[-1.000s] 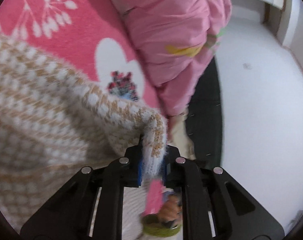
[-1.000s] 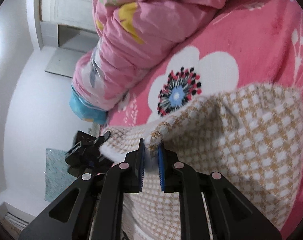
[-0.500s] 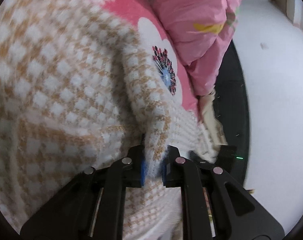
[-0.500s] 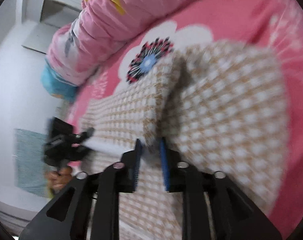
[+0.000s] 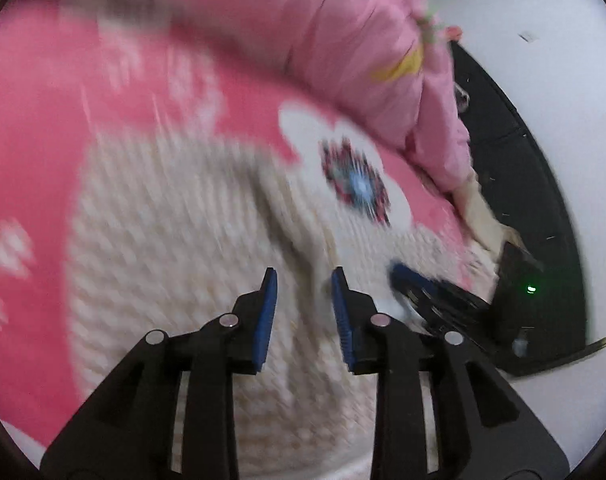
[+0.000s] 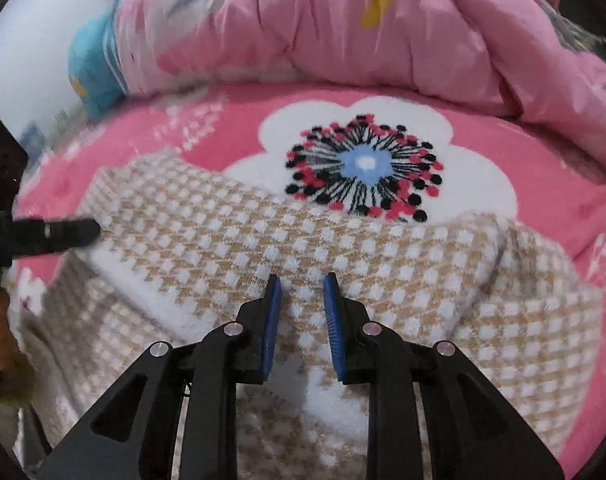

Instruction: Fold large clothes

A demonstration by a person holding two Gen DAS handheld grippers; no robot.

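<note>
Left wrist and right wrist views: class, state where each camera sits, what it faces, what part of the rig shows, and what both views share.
Left wrist view: sits behind the left gripper, jaws open, looking down at the blurred checked sweater; the right gripper shows at right.
Right wrist view: sits behind the right gripper, jaws open, facing the sweater; the left gripper shows at left.
Shared: sweater, pink flowered blanket, pink quilt.

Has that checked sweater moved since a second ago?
Yes. The checked sweater was pinched up in both tools; now it lies folded flat on the pink blanket, just below its flower print, released by both.
</note>
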